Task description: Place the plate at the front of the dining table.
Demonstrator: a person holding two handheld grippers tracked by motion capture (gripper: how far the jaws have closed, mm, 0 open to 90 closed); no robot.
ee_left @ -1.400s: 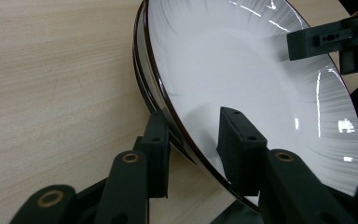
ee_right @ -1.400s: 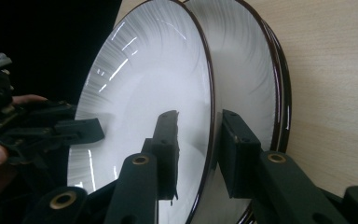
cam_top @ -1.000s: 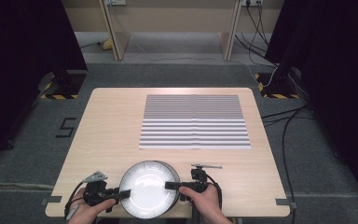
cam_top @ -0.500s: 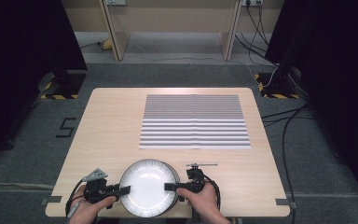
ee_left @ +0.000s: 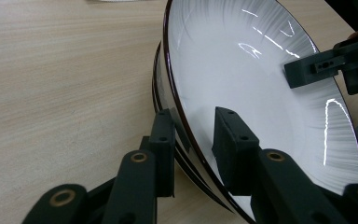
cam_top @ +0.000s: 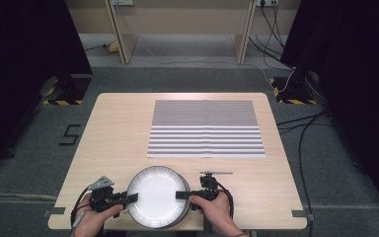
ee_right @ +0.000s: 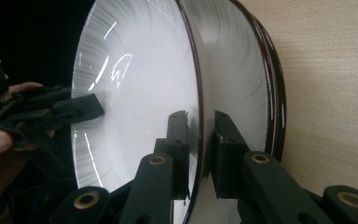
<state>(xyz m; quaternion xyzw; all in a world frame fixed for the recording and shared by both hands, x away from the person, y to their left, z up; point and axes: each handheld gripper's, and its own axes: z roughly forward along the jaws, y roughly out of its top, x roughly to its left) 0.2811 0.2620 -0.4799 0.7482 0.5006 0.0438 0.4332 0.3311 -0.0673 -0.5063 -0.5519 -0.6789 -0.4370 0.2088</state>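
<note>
A white bowl (cam_top: 157, 195) with a dark rim sits at the table's front edge, between my two grippers. My left gripper (cam_top: 132, 197) is shut on its left rim, one jaw inside and one outside (ee_left: 193, 135). My right gripper (cam_top: 181, 195) is shut on the opposite rim (ee_right: 199, 135). The bowl's glossy inside (ee_left: 242, 70) (ee_right: 140, 93) shows light streaks. More dark rims (ee_left: 157, 84) (ee_right: 272, 93) lie nested just under the held bowl. Each gripper view shows the other gripper across the bowl: the right gripper (ee_left: 307, 70) and the left gripper (ee_right: 81, 107).
A grey-and-white striped mat (cam_top: 206, 128) lies on the far half of the light wooden table (cam_top: 118, 128). Bare wood runs left and right of the bowl. Dark curtains, cables and yellow-black floor tape surround the table.
Hardly anything differs; both grippers stay on the bowl's rim, and the right hand has edged slightly left.
</note>
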